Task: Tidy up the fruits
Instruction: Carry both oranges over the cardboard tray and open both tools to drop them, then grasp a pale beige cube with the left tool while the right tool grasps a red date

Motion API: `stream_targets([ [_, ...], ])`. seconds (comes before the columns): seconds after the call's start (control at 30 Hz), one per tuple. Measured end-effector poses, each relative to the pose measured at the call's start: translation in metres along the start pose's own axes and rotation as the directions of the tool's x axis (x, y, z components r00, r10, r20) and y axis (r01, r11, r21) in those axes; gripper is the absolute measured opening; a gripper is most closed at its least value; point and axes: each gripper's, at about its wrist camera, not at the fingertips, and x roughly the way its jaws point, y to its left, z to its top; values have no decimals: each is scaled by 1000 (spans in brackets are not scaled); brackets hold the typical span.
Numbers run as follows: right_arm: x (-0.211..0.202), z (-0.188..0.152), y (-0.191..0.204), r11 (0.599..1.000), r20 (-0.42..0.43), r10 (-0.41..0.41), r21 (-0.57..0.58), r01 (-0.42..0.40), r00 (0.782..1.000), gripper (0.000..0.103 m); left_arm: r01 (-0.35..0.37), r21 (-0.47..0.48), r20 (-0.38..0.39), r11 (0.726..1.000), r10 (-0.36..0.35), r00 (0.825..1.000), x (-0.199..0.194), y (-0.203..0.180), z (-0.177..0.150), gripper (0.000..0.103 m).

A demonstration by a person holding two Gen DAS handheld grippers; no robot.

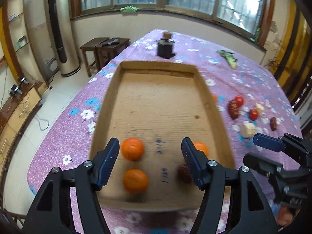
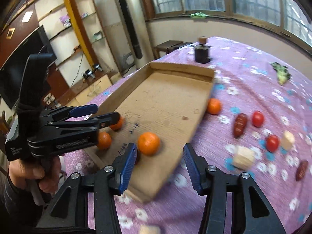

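A shallow cardboard tray (image 1: 156, 66) (image 2: 175, 68) lies on the purple flowered tablecloth. Three oranges lie in its near end (image 1: 133, 149) (image 1: 135, 180) (image 1: 201, 148), with a dark red fruit (image 1: 184, 172) beside them. My left gripper (image 1: 150, 161) is open and empty above the tray's near end; it also shows in the right wrist view (image 2: 97, 111). My right gripper (image 2: 159, 163) is open and empty over the tray's near right corner; it shows in the left wrist view (image 1: 253, 148). Outside the tray lie an orange (image 2: 214, 106), tomatoes (image 2: 257, 118) (image 2: 272, 143) and red dates (image 2: 240, 125) (image 2: 301, 170).
Pale wooden blocks (image 2: 243, 157) (image 2: 288, 139) lie among the fruit on the right. A dark jar with a cork lid (image 1: 165, 45) stands beyond the tray. A green leafy item (image 2: 281, 74) lies at the far right. The table's left edge drops to the floor.
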Motion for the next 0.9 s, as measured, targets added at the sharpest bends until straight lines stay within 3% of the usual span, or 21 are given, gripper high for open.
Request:
stream_targets([
  [0.47, -53, -48, -65, 982, 16, -118, 151, 114, 993, 52, 144, 118, -7, 983, -144, 990, -20, -81, -10, 65],
  [0.9, -74, -66, -122, 947, 30, -211, 255, 196, 977, 52, 220, 157, -90, 963, -208, 974, 3, -136, -12, 66],
])
